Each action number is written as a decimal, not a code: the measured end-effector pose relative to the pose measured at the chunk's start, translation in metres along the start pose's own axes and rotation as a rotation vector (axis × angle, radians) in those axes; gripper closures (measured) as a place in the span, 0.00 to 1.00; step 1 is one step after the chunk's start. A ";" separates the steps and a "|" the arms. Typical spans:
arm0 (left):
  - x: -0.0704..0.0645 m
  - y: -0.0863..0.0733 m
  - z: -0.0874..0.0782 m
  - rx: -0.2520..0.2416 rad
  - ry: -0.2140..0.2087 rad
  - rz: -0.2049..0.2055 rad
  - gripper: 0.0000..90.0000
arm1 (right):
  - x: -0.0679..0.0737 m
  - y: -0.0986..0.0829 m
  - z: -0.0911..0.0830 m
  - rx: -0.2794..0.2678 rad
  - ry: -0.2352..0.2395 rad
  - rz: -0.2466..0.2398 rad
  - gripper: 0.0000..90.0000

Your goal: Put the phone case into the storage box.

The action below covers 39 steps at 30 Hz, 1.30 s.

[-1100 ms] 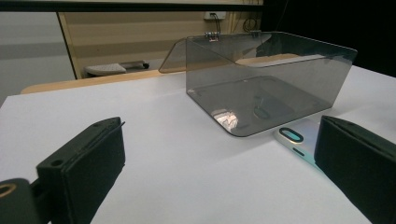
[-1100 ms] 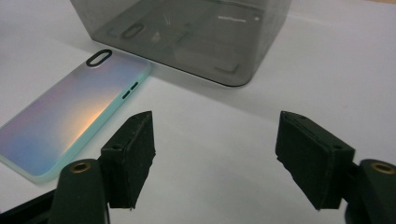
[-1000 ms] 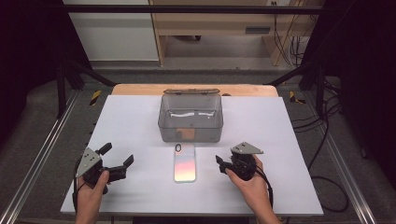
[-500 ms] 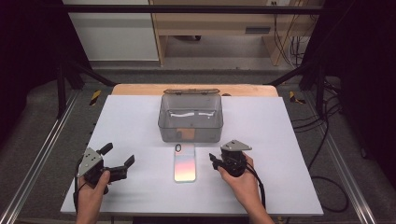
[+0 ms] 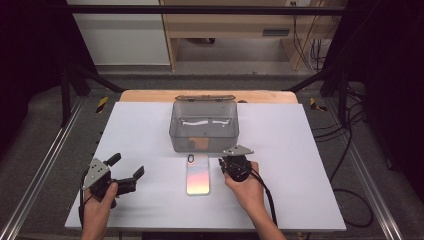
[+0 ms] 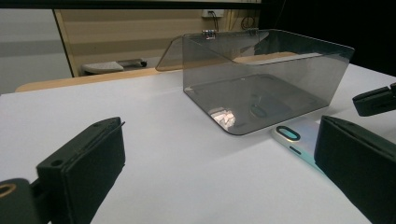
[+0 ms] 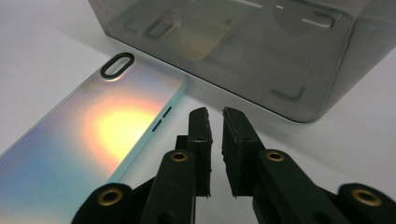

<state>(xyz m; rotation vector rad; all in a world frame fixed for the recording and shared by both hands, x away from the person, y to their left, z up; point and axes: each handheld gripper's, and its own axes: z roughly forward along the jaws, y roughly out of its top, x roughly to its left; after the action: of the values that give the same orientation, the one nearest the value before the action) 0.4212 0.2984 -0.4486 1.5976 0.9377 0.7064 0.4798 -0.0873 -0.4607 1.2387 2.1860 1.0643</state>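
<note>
The right gripper has moved in from the right side of the table over the last second and now sits just beside the right long edge of the iridescent, pastel-rainbow phone case, which lies flat, back up, on the white table, its camera-cutout end close to the front wall of the smoky transparent plastic box with its lid hinged open behind. In the right gripper view the two black jaws stand nearly closed, a thin gap between them and nothing in it, their tips just off the mint-coloured rim of the case near the side-button slots. The left gripper has stayed where it was, well apart from the case at the left of the table, its jaws spread wide and empty; its own view looks across the table at the box and the case's upper end. The approach suggests that the right hand is about to work on the case's edge, probably nudging or lifting it; a grasp would first need the jaws reopened.
</note>
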 end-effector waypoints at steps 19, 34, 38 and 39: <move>-0.006 0.000 0.004 0.026 -0.010 0.019 0.02 | 0.001 0.006 0.013 0.017 0.000 0.009 1.00; -0.004 0.000 0.003 0.021 -0.005 0.014 0.02 | 0.008 0.015 0.038 0.058 0.001 0.035 1.00; -0.004 0.000 0.003 0.017 -0.003 0.009 0.02 | 0.009 0.016 0.043 0.059 -0.001 0.036 1.00; -0.003 0.000 0.003 0.017 -0.004 0.008 0.02 | 0.009 0.016 0.045 0.062 0.000 0.036 1.00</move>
<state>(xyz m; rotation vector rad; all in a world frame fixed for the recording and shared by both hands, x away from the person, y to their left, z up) 0.4216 0.2942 -0.4490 1.6180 0.9373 0.7026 0.5135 -0.0560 -0.4762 1.3094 2.2201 1.0180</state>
